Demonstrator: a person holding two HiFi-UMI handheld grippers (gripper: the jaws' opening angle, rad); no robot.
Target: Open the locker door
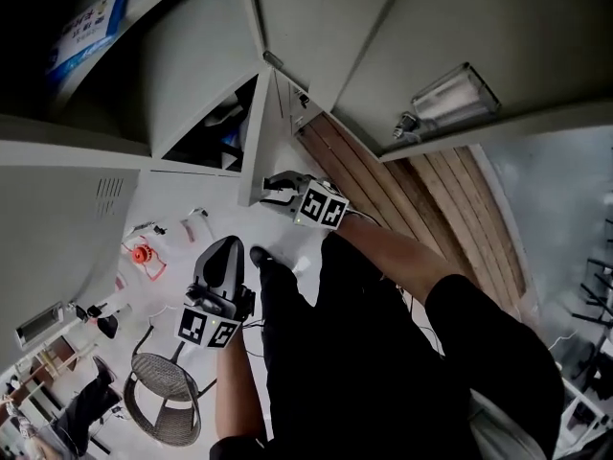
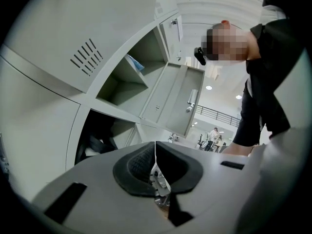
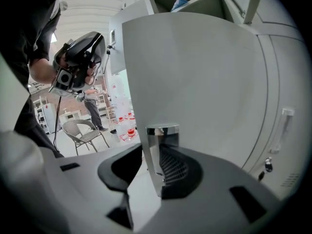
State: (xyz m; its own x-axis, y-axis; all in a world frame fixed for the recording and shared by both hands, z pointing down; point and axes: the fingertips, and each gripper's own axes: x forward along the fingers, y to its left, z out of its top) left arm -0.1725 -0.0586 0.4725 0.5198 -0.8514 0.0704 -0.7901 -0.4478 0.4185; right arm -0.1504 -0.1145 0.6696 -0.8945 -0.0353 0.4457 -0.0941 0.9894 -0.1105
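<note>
Right gripper (image 3: 156, 165) is clamping a locker door (image 3: 195, 82) by its chrome handle (image 3: 163, 136).
The left gripper (image 1: 228, 249) is hovering left of the locker door, well apart from it, its jaws pressing together on nothing. The door is standing ajar from the grey lockers (image 1: 67, 209), and the right gripper's jaws are squeezing the handle at the door's free edge.

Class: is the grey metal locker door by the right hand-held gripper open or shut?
Open: grey metal locker door swung outward, exposing its compartment.
</note>
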